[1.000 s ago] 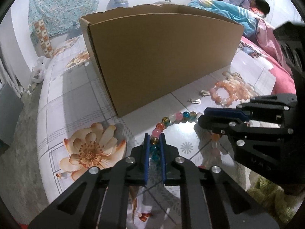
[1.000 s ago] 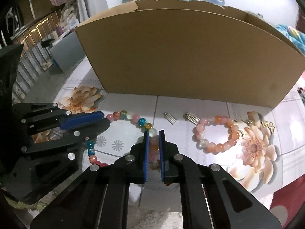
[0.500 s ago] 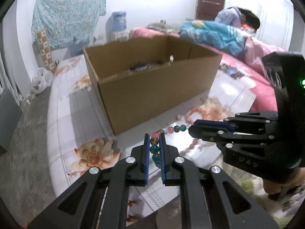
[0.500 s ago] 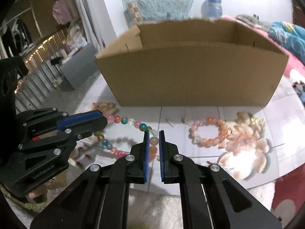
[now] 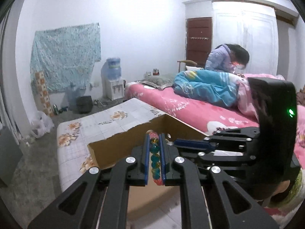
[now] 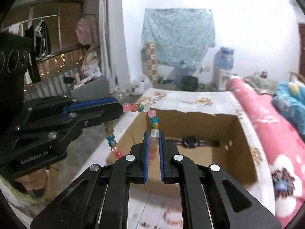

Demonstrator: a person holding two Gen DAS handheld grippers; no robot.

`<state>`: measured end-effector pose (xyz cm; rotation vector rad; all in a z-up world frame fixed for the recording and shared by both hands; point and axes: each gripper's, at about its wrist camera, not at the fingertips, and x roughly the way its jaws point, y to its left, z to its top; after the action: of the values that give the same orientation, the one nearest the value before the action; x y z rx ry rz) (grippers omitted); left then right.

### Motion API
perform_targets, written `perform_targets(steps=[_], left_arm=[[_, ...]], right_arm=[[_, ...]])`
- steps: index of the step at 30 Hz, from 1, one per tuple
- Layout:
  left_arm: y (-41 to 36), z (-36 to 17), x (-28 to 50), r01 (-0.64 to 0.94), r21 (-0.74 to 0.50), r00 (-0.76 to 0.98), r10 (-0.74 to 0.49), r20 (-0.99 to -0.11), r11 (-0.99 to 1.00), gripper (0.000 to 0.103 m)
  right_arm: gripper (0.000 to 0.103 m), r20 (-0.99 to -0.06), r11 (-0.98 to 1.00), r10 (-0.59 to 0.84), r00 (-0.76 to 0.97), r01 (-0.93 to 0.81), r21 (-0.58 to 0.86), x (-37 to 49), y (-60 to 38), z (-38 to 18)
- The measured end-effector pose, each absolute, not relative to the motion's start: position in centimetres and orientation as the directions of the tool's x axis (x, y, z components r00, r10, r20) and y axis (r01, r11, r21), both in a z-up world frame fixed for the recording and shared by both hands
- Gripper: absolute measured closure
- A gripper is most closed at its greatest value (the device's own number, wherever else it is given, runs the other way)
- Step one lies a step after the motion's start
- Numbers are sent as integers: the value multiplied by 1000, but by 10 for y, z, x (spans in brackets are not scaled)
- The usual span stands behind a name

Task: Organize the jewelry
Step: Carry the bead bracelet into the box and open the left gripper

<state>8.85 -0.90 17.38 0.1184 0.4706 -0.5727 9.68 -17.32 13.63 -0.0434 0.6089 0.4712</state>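
Both grippers are closed on one bead string (image 6: pixel 150 118), the left gripper (image 5: pixel 154 139) pinching one end, the right gripper (image 6: pixel 153 135) the other; the strand hangs between them above the open box (image 6: pixel 236 133). Pulling apart could snap it; uneven release might drop beads outside the box's near wall.

The cardboard box (image 6: pixel 190 164) is open on top, with free room above it; a dark item (image 6: pixel 190 140) lies against its far wall. The pink bed (image 6: pixel 266 133) crowds its right side, and the left claw (image 6: pixel 119 108) stands at its left rim.
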Motion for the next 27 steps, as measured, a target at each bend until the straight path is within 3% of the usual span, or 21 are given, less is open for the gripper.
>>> perform_targets(steps=[6, 13, 15, 23, 27], left_arm=[[-12, 131, 147, 492, -39, 678, -411, -609, 870, 94], [-5, 81, 166, 449, -55, 583, -339, -738, 892, 93], [-5, 71, 171, 439, -33, 558, -301, -774, 898, 93], [3, 70, 171, 408, -12, 589, -273, -761, 913, 89], [7, 85, 160, 396, -4, 639, -278, -717, 918, 89]], right_arm=[[96, -712, 871, 460, 531, -425, 245, 179, -173, 94], [95, -821, 862, 450, 351, -411, 297, 207, -156, 56], [90, -845, 865, 440, 304, -397, 308, 219, -148, 47], [89, -820, 871, 464, 335, -341, 353, 220, -170, 49], [83, -787, 881, 461, 410, -322, 348, 199, -195, 68]])
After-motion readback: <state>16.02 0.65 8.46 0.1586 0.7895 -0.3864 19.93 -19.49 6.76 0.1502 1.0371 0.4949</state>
